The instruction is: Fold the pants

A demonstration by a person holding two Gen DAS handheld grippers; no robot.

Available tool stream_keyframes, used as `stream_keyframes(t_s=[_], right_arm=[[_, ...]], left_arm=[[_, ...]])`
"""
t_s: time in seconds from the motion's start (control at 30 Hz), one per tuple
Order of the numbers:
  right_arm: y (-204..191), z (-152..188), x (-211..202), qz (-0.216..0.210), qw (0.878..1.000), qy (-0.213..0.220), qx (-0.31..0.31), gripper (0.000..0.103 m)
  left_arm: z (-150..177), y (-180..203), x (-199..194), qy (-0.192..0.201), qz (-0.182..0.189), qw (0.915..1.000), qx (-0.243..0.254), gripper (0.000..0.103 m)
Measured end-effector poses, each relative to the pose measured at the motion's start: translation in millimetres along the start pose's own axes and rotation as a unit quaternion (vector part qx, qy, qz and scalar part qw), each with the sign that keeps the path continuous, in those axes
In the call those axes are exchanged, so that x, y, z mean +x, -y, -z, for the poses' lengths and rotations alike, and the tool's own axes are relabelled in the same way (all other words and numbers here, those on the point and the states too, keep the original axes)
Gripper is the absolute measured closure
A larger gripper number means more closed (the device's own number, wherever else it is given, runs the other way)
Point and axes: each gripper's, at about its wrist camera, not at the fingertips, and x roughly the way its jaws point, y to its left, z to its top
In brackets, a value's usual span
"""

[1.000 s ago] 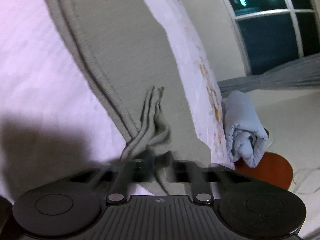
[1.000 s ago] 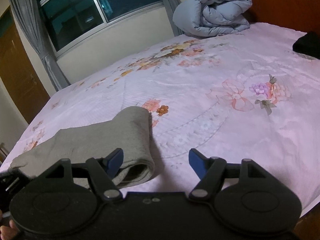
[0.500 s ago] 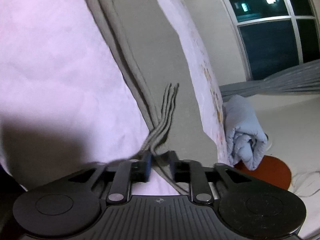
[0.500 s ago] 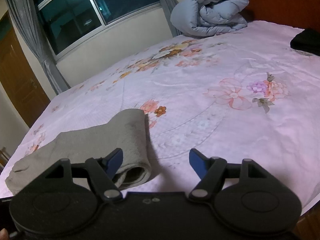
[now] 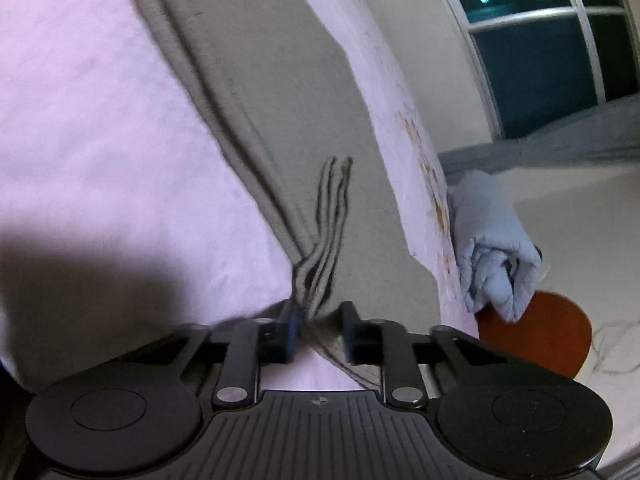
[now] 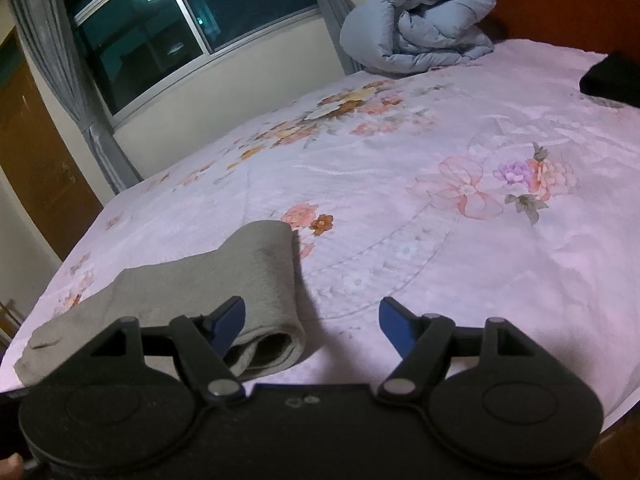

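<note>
Pants (image 6: 224,288) lie folded over near the bed's (image 6: 440,264) window-side corner. My left gripper (image 5: 318,330) has its jaws closing on the stacked edges (layers between them); right gripper (image 6: 312,320) jaws apart, empty. Another fold likely remains.

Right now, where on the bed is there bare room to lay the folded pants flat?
The widest bare patch of sheet lies right of the grey pants, running up toward the rolled blue duvet. The far right corner holds a dark item. It is crowded at the near left edge, where the pants lie.
</note>
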Motion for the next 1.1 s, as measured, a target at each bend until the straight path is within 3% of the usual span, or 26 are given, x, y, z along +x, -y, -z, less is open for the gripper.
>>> stream_keyframes(t_s=[0.2, 0.3, 0.37, 0.43, 0.6, 0.73, 0.83, 0.9, 1.0, 1.1], right_arm=[[2.4, 0.4, -0.9, -0.011, 1.0, 0.0, 0.008, 0.034], [-17.8, 4.2, -1.1, -0.057, 0.997, -0.014, -0.057, 0.035], [-37.7, 9.5, -1.1, -0.013, 0.993, -0.001, -0.115, 0.033], [-50.8, 13.0, 5.6, 0.022, 0.989, 0.002, -0.146, 0.032], [-85.4, 25.0, 36.5, 0.0, 0.974, -0.04, -0.224, 0.031], [-104.4, 29.8, 63.1, 0.065, 0.965, -0.028, -0.253, 0.031], [-107.5, 27.8, 68.8, 0.043, 0.966, -0.048, -0.25, 0.032], [-113.3, 34.5, 54.8, 0.01, 0.961, -0.02, -0.275, 0.031], [-139.2, 48.4, 46.0, -0.009, 0.941, 0.021, -0.337, 0.018], [-155.7, 59.9, 64.1, 0.024, 0.927, 0.029, -0.372, 0.016]], left_arm=[[-35.0, 71.1, -11.9, 0.015, 0.084, 0.9922, 0.09, 0.088], [-70.4, 109.6, -15.5, 0.031, 0.121, 0.9845, 0.123, 0.088], [-93.4, 123.0, -15.3, 0.035, 0.125, 0.9818, 0.138, 0.088], [-109.9, 120.9, -15.1, 0.031, 0.122, 0.9818, 0.142, 0.088], [-119.2, 88.2, -7.1, -0.005, 0.108, 0.9865, 0.123, 0.088], [-113.4, 63.8, -2.8, -0.013, 0.1, 0.9899, 0.099, 0.088], [-112.9, 57.5, -5.5, -0.011, 0.105, 0.9903, 0.09, 0.088], [-113.2, 59.8, -7.2, -0.015, 0.11, 0.9893, 0.095, 0.088], [-113.8, 67.1, -14.3, -0.021, 0.123, 0.9865, 0.107, 0.088], [-114.1, 79.6, -15.5, -0.023, 0.13, 0.9843, 0.118, 0.088]])
